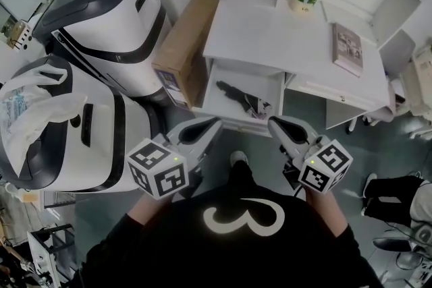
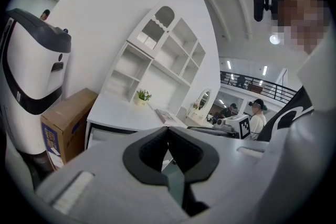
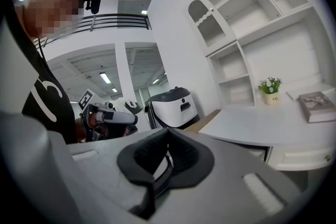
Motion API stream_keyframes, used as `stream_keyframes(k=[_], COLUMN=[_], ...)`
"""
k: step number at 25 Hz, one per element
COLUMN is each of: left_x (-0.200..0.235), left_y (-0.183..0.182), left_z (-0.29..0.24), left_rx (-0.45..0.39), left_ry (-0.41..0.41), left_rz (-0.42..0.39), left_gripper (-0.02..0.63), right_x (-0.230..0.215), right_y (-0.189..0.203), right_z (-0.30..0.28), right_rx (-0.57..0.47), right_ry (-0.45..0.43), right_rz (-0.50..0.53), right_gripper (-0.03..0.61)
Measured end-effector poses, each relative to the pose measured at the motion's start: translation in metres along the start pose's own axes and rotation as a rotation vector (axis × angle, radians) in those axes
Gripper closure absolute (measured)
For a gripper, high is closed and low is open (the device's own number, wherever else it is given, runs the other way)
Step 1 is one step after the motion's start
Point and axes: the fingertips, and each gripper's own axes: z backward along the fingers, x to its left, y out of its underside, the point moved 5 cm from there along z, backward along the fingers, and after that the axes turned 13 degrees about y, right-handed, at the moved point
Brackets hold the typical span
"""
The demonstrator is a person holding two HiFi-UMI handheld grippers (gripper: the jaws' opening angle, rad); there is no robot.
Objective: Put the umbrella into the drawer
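The dark folded umbrella [image 1: 237,96] lies inside the open white drawer [image 1: 214,103] under the white counter [image 1: 270,37]. The left gripper [image 1: 202,130] and the right gripper [image 1: 282,127] hover side by side near the drawer's front, apart from it. Each has its fingers clenched together on nothing. A brown cardboard box [image 1: 181,44] stands just beside the counter.

A large white figure shaped like a curling "3" on the person's black shirt [image 1: 243,216] is the only mark that can be read. The blue-and-white label [image 1: 169,82] on the cardboard box [image 1: 185,37], the cover of the book [image 1: 347,48] and the print on the plant pot [image 3: 271,98] are too small to read. Cubes on the left gripper [image 1: 206,126] and right gripper [image 1: 277,123] carry black-and-white square markers.
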Motion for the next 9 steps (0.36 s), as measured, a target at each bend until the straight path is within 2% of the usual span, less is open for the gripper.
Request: stream_keyframes(k=[9], left_x=[0.013], left_y=[0.002], left_z=[-0.008], left_rx=[0.012], left_ry=[-0.026], left_rz=[0.019], left_gripper=[0.604], right_x=[-0.005], right_y=[0.0], right_z=[-0.015], right_rx=[0.016], right_ry=[-0.024], right_rz=[0.013], right_gripper=[0.575])
